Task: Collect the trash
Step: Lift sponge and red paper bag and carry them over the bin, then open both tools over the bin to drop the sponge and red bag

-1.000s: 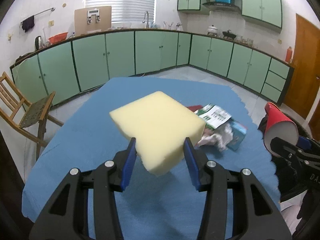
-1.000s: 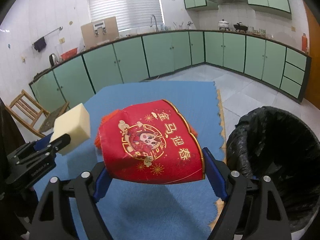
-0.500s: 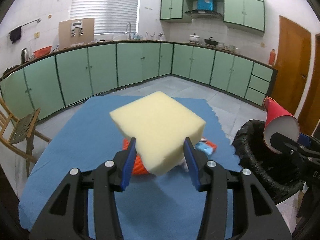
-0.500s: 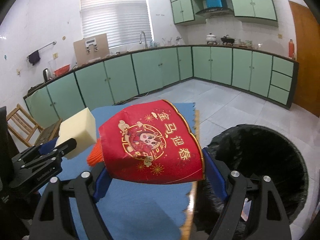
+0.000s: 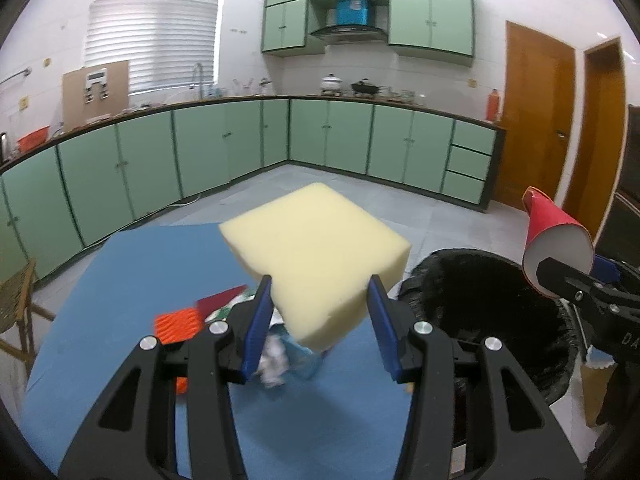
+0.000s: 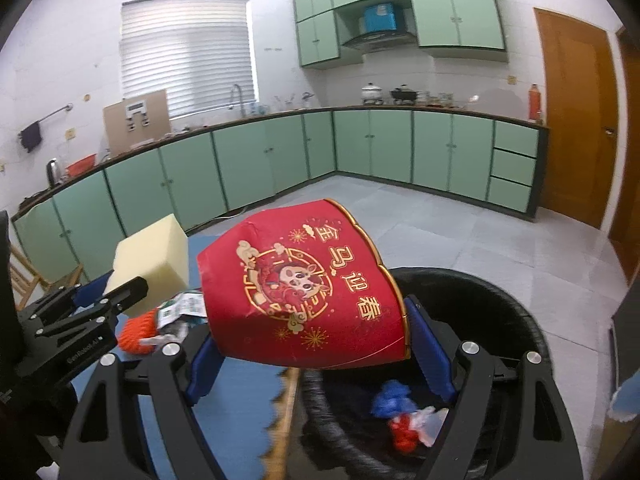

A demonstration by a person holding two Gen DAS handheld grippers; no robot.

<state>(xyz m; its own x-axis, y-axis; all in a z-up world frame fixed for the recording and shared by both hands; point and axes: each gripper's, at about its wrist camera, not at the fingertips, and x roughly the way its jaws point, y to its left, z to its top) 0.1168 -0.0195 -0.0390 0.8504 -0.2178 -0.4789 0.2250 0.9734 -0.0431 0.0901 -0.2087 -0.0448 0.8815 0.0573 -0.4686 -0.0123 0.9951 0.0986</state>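
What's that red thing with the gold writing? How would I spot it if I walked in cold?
Find the black-lined trash bin beside the blue table. Held just above its near rim, between the blue pads of the right gripper, is a red paper cup, lying on its side. Its gold characters, cartoon emblem and scalloped gold rim set it apart from the plain yellow sponge to its left.

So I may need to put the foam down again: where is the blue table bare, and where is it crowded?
Bare: the near strip of the blue table under the left tool, and its far left part. Crowded: the middle, with the orange mesh, printed wrappers and crumpled paper. The black bin borders the table's right edge.
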